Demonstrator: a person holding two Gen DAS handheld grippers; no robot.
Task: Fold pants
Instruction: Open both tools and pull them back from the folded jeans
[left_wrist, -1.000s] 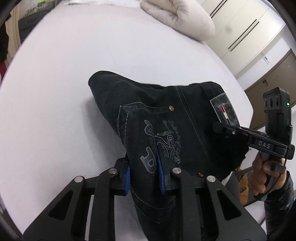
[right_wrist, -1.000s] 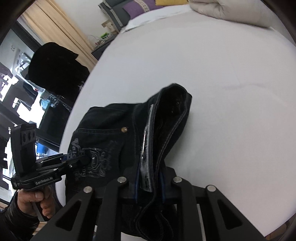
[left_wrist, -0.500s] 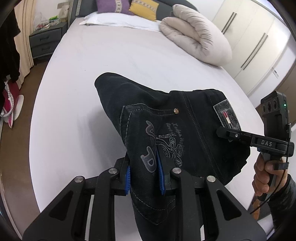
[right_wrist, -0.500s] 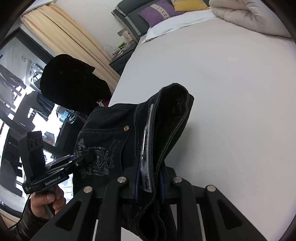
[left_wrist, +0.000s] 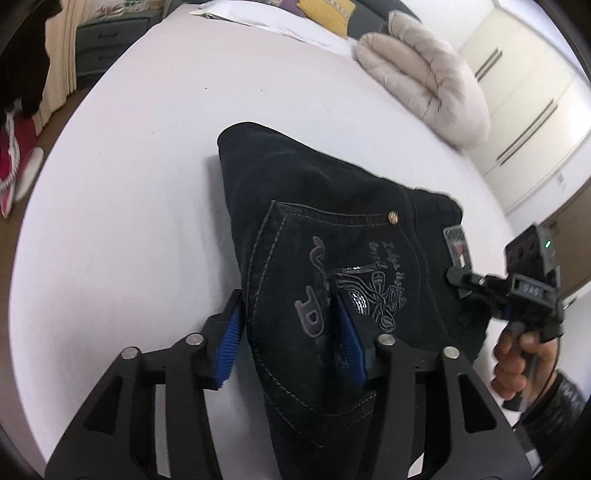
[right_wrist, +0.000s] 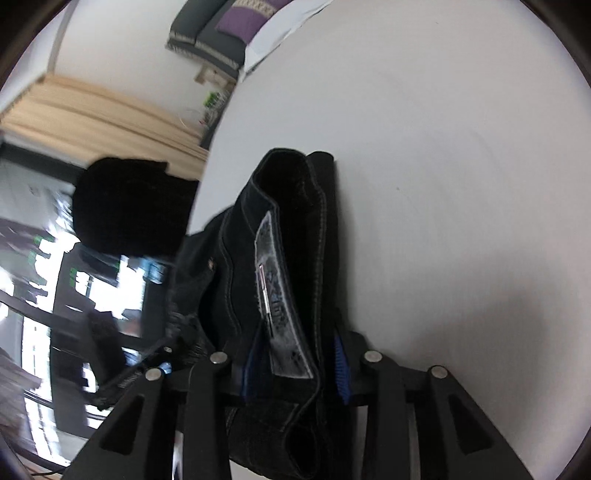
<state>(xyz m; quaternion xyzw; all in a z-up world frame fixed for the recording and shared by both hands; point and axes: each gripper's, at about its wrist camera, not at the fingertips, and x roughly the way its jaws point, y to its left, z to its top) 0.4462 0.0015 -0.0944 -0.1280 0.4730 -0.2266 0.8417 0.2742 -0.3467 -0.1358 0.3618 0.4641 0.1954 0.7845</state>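
Where both grippers clamped the pants (left_wrist: 332, 229) earlier, their fingers (left_wrist: 227, 336) are opening.

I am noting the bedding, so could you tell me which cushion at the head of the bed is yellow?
The yellow cushion lies nearer the rolled beige duvet; the purple cushion lies on its far side, barely in view.

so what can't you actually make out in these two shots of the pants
- Left wrist view: the legs of the pants are folded under the top layer, so whether they lie even is hidden.
- Left wrist view: the writing on the waistband patch is too small to read.
- Right wrist view: the left hand-held gripper is blurred and dark; its jaws cannot be read here.
- Right wrist view: the pants' lower edge is cut off by the right hand-held gripper and the frame's bottom.
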